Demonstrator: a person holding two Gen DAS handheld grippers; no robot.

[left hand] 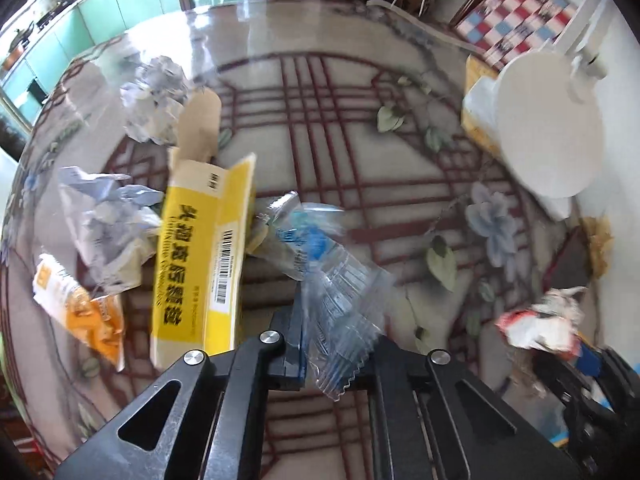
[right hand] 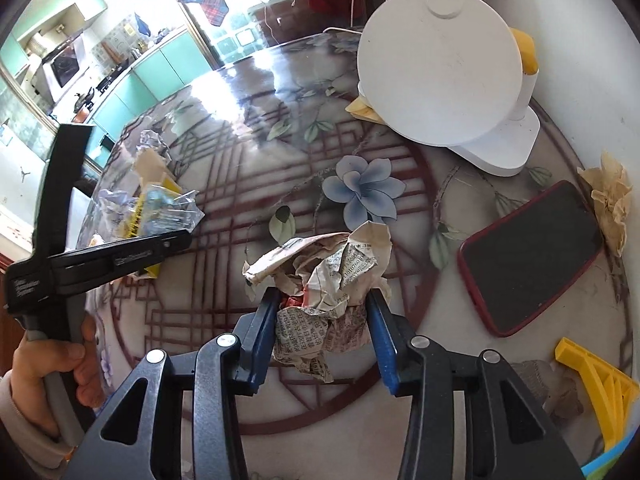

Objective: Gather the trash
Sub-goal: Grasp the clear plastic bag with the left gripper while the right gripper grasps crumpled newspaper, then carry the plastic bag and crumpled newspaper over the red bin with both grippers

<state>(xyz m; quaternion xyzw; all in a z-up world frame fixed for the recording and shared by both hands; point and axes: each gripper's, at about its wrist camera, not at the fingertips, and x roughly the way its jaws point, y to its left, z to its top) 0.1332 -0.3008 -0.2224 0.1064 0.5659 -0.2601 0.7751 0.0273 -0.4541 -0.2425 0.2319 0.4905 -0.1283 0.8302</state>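
Note:
My left gripper (left hand: 334, 312) is shut on a clear plastic wrapper with blue print (left hand: 332, 280) and holds it above the round table (left hand: 360, 152). That gripper also shows from the side in the right wrist view (right hand: 176, 240). My right gripper (right hand: 322, 300) is shut on a crumpled wad of printed paper (right hand: 328, 280); the same wad shows in the left wrist view (left hand: 540, 324). On the table's left lie a yellow carton (left hand: 204, 248), two crumpled paper balls (left hand: 154, 100) (left hand: 108, 220) and an orange packet (left hand: 84, 312).
A white desk lamp (right hand: 440, 72) stands at the table's far right. A red-cased phone (right hand: 532, 256) lies near a crumpled tissue (right hand: 612, 196). A yellow plastic bracket (right hand: 596, 384) sits at the near right edge. A yellow tissue box (left hand: 480, 120) is behind the lamp.

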